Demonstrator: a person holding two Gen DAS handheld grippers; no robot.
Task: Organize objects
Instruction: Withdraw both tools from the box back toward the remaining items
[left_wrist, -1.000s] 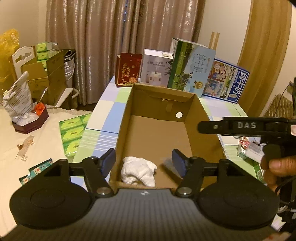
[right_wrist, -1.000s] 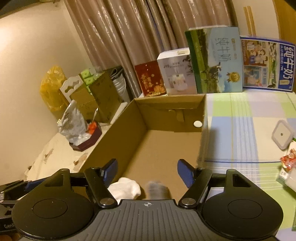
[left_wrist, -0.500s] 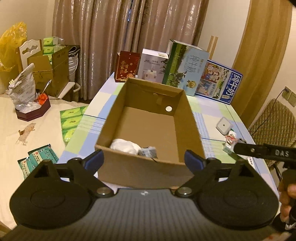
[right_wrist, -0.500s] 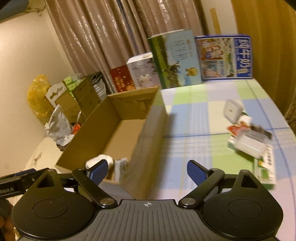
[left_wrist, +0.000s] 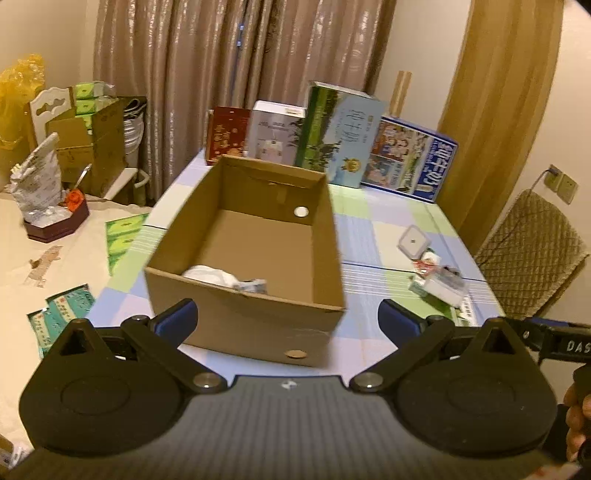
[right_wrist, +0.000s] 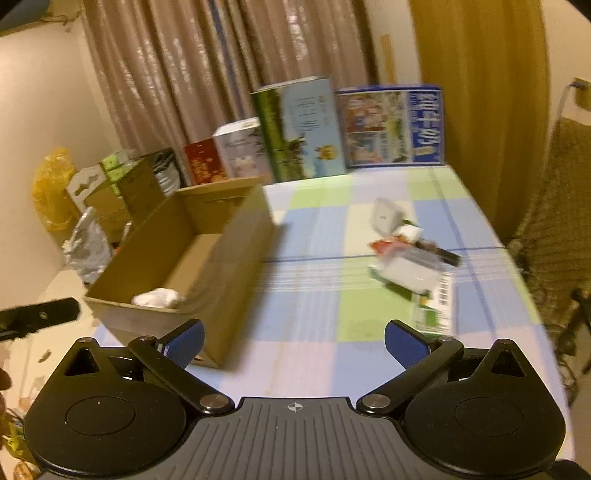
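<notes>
A table (left_wrist: 373, 236) with a blue, green and white check cloth stands before brown curtains (left_wrist: 229, 74). "DAS" is printed on the right hand-held gripper (right_wrist: 293, 341). Ahead of the left hand-held gripper (left_wrist: 286, 317) sits the cardboard box (left_wrist: 255, 325), white cloth (left_wrist: 207, 274) inside. Both pairs of jaws are opening, empty; a second ago they were over the box and narrower.
</notes>
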